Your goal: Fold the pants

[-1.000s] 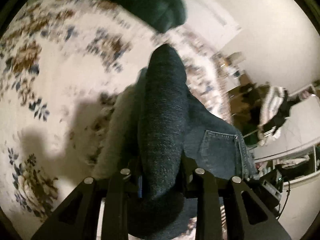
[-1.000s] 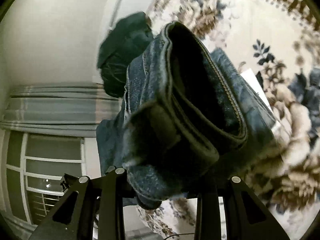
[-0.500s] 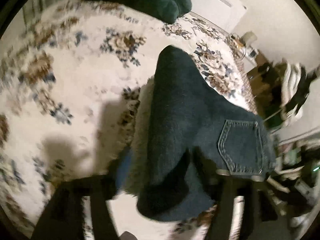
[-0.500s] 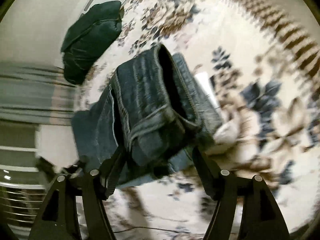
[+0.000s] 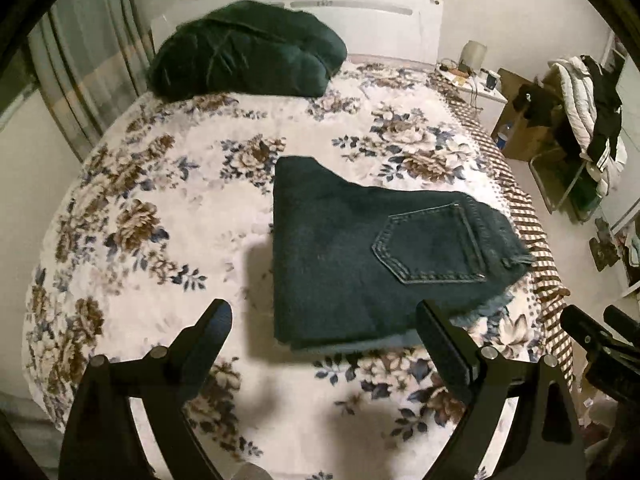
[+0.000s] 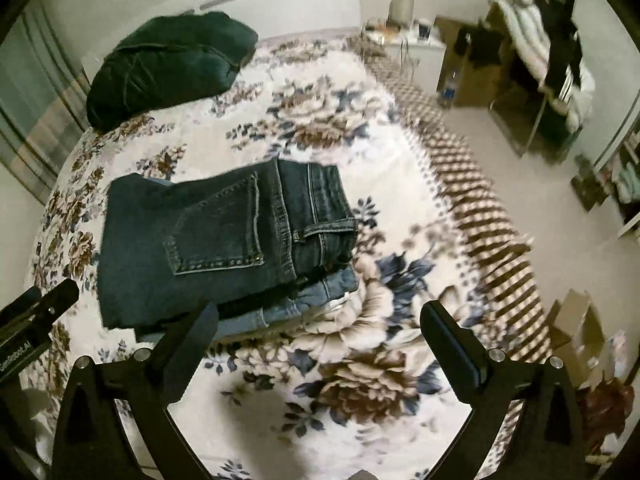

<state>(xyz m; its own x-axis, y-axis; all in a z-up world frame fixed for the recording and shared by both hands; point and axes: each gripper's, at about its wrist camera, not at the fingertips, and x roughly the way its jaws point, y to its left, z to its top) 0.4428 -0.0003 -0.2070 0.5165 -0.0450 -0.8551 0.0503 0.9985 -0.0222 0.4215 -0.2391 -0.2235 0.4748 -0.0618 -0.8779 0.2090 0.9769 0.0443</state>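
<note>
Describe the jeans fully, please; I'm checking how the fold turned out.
The dark blue denim jeans lie folded into a compact, roughly rectangular stack, flat on the floral cream bedspread. A stitched back pocket faces up, with the waistband and a belt loop at one end. Lighter denim layers and a frayed hem peek out underneath. Nothing else touches them; no claw holds them.

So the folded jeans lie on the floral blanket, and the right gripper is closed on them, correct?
Not quite. The folded jeans do lie on the floral blanket, but the right gripper is opening and holds nothing; the right wrist view shows its fingers clear of the denim.
</note>
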